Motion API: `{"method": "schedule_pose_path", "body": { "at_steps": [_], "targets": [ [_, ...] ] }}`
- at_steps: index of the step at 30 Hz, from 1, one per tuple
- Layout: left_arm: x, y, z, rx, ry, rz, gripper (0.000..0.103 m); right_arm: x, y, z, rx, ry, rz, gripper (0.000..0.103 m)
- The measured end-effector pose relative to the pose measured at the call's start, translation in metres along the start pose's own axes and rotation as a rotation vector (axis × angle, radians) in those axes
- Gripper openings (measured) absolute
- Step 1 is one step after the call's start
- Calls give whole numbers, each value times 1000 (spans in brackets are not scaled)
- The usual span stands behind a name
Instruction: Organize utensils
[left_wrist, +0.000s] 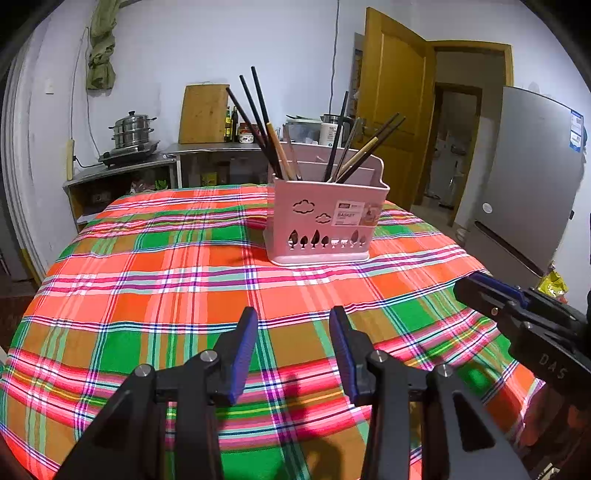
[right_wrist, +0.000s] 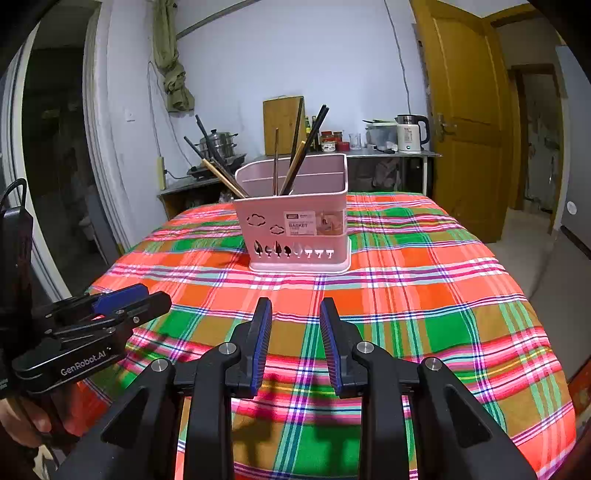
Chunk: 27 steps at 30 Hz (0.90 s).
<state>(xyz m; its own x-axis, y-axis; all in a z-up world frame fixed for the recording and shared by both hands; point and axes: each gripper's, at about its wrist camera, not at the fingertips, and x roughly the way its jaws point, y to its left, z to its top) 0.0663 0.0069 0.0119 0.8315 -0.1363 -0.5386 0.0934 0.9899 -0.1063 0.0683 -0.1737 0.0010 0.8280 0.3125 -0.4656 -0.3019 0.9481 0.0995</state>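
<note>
Pink utensil basket (left_wrist: 325, 221) is standing upright on the plaid tablecloth (left_wrist: 166, 280), toward the far side of the table, well apart from both grippers. Chopsticks (left_wrist: 258, 122) are leaning out of it in two bunches: dark ones plus a pale wooden one at its left end, a mixed bunch near the middle.

Left gripper (left_wrist: 293, 350) is hovering low over the near cloth, jaws parted, nothing between the blue pads; bare plaid is showing through the gap. Right gripper (right_wrist: 295, 343) is doing likewise, jaws apart with a narrower gap, empty.

Left wrist view is taking in a grey fridge (left_wrist: 532, 177) at right and only the tip of the right gripper at the frame edge. Right wrist view is showing the left gripper from the side, with the fingers (right_wrist: 35, 421) of the hand holding it at bottom left, plus a white kettle (right_wrist: 410, 134) on the back counter. Basket's label is facing both cameras. Inner dividers are showing more plainly in the right wrist view.
</note>
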Motion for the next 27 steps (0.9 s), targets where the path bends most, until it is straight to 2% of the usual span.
{"method": "schedule_pose_path", "body": {
  "at_steps": [14, 27],
  "targets": [
    [5, 4, -9, -17, 6, 13, 48, 5, 0, -9, -5, 5, -24, 28],
    [2, 4, -12, -27, -1, 19, 49, 0, -3, -11, 11, -13, -37, 28]
  ]
}}
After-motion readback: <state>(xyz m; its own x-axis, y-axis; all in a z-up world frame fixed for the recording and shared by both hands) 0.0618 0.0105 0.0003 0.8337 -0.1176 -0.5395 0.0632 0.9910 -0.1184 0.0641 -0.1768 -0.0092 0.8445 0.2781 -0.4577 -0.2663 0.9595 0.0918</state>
